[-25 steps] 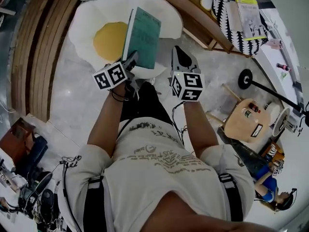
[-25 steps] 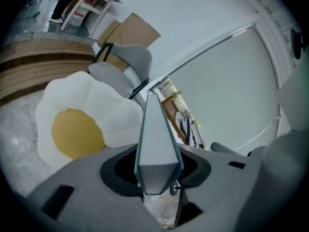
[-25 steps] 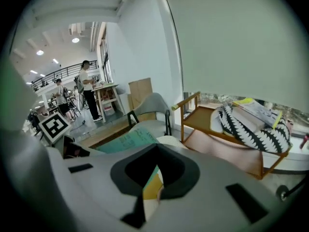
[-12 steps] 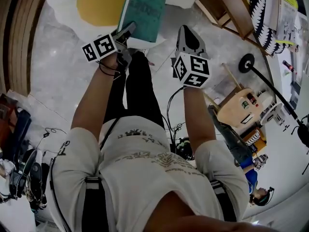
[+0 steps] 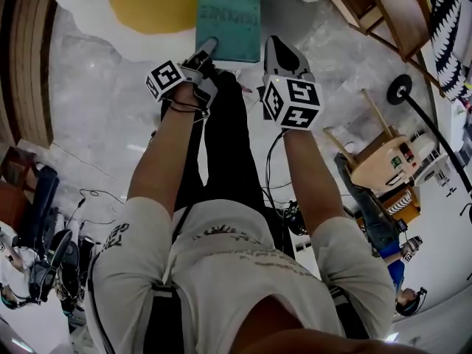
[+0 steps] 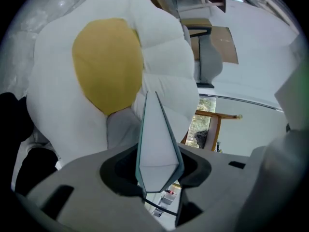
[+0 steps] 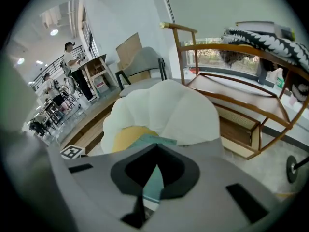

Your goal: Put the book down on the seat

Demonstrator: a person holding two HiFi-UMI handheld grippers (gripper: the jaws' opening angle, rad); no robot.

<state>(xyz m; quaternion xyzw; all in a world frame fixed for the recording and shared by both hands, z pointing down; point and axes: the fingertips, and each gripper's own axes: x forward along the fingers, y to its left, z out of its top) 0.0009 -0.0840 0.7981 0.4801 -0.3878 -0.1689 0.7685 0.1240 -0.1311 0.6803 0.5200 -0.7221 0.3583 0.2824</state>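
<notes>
Left gripper (image 5: 209,48) fingers pinch near edge of teal hardcover book (image 5: 228,15); right gripper (image 5: 277,44) fingers pressed together, just right of it.

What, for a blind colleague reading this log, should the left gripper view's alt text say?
The left gripper is shut on a teal book, seen edge-on with its white pages facing the camera, in front of a white seat with a yellow middle. A grey chair and a wooden frame stand behind.
</notes>
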